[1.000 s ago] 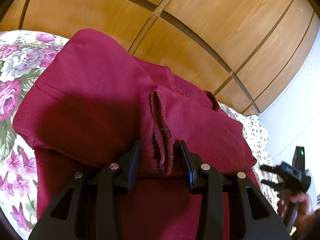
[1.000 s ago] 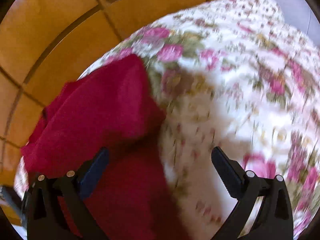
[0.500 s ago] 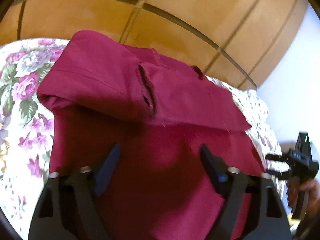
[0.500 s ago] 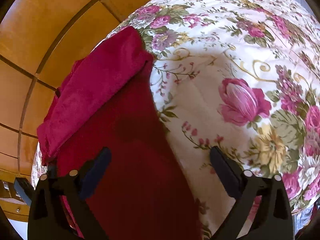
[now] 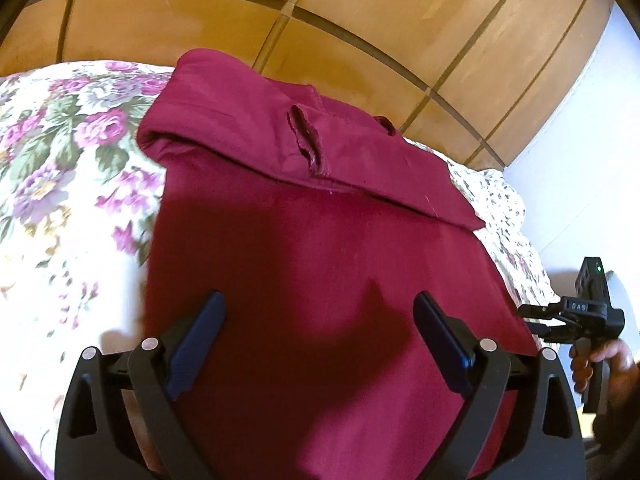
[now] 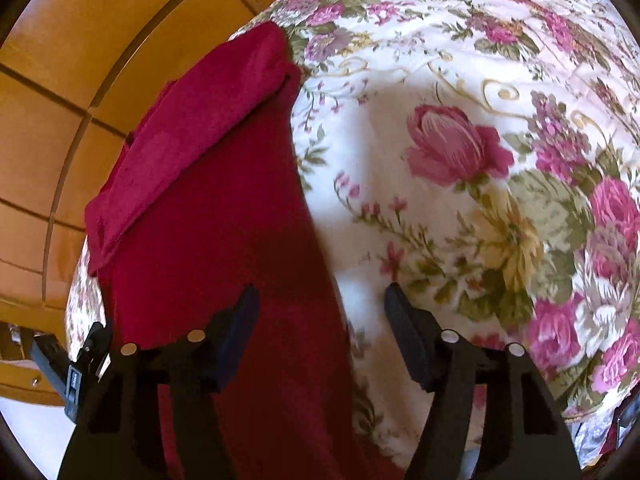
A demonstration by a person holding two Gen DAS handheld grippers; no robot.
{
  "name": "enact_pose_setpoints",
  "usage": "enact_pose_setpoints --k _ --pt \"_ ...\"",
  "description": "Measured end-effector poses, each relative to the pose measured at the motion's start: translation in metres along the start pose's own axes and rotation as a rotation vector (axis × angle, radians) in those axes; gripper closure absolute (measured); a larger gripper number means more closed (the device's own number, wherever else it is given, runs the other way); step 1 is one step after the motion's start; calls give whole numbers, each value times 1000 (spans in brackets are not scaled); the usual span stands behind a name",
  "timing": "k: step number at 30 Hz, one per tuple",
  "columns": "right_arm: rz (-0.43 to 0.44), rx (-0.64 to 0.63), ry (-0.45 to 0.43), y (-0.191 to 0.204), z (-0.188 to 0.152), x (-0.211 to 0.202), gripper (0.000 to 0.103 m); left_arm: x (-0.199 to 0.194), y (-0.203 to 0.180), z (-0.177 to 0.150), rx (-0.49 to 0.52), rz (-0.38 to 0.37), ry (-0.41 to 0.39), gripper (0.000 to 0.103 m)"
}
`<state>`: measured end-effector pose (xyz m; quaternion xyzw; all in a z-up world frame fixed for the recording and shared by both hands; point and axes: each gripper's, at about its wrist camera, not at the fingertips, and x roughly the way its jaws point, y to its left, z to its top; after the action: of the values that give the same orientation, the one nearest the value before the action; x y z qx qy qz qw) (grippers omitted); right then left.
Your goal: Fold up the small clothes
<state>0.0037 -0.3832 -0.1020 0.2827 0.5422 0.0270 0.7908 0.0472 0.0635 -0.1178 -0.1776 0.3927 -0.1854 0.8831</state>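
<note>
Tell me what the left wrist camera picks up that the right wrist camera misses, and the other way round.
Only the left wrist view shows the frayed slit in the folded-over flap, and the hand holding the right gripper. Only the right wrist view shows the big pink rose printed on the bedspread. Both show the dark red garment on the bedspread, with the wooden panels behind.

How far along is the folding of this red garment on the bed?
Done: the red garment has its far end folded over, lying on the floral bedspread. In hand: nothing; left gripper is open, right gripper has been closing over the garment's edge. Left: the remaining folds.
</note>
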Motion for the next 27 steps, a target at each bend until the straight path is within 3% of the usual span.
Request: enact_pose_setpoints --k 7,12,14,20,23,26,27 --pt "44 -3 57 -6 -21 -7 39 -26 13 -12 11 -44 34 9" --pt "52 -20 98 -2 -36 -7 39 -47 30 -27 3 15 43 9" --pt "49 -45 118 4 -42 -6 39 -55 42 -33 -36 -20 49 9" --pt "25 -97 158 10 -56 -1 41 -72 40 -49 4 -59 83 9" --pt "4 -108 160 13 -56 0 52 -75 33 -59 24 -53 99 12" --pt "20 -112 166 15 -55 0 69 -72 19 -66 81 12 116 24" --pt "43 -113 167 16 -55 -1 77 -72 15 -69 113 34 125 33"
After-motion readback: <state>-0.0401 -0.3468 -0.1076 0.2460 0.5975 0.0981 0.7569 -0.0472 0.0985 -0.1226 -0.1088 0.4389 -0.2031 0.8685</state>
